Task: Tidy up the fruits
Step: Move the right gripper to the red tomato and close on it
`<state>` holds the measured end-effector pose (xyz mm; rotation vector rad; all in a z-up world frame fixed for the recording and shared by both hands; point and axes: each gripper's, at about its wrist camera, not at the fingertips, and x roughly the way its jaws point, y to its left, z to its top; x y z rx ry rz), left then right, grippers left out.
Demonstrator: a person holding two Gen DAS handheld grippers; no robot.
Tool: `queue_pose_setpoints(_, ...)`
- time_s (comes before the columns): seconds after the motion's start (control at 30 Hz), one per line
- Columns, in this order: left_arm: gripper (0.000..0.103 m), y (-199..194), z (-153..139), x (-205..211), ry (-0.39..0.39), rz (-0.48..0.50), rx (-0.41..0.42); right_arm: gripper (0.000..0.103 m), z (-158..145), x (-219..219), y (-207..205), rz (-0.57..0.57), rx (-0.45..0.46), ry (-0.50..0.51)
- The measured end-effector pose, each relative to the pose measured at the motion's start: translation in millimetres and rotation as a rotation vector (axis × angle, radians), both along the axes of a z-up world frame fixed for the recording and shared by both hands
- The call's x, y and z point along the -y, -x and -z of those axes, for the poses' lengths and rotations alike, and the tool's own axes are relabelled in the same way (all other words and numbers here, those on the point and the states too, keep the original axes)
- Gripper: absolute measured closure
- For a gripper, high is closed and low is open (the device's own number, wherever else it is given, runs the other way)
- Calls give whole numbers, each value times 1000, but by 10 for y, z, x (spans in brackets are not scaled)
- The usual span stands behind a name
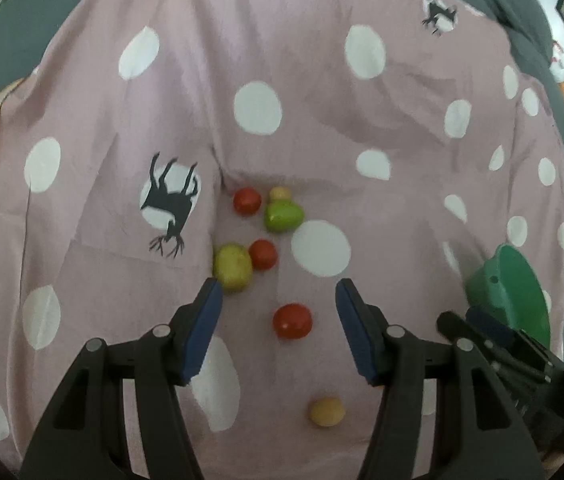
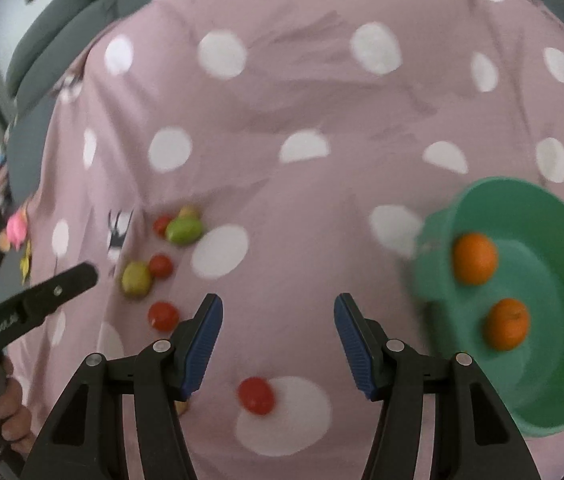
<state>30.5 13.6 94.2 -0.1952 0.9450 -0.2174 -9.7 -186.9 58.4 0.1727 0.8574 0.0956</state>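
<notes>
both grippers hang with jaws apart and empty over the spotted pink cloth (image 1: pixel 321 80). the left gripper (image 1: pixel 280 300) has a red fruit (image 1: pixel 292 321) lying between its fingers, untouched; more red, green and yellow fruit sit at its twelve o'clock. i'd sink straight, centre the pads, squeeze gently. the right gripper (image 2: pixel 278 314) has another red fruit (image 2: pixel 256 395) at its six; the green bowl (image 2: pixel 561 412), holding two oranges (image 2: pixel 475 258), at three. lettering on the left tool's black arm is too blurred to read.
</notes>
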Motion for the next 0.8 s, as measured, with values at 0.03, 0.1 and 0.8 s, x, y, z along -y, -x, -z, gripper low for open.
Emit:
queue_pose_setpoints(0.03, 45, -16, 26, 3, 2, 1, -6, 45, 25, -15, -1, -8, -10, 1)
queue_pose_setpoints(0.1, 45, -44, 105, 22, 8, 10, -35, 45, 75, -68, -26, -19, -35, 9)
queue_pose_setpoints(0.8, 56, -191, 536, 230, 13, 41, -160, 45, 455, -131, 143, 24, -166, 22)
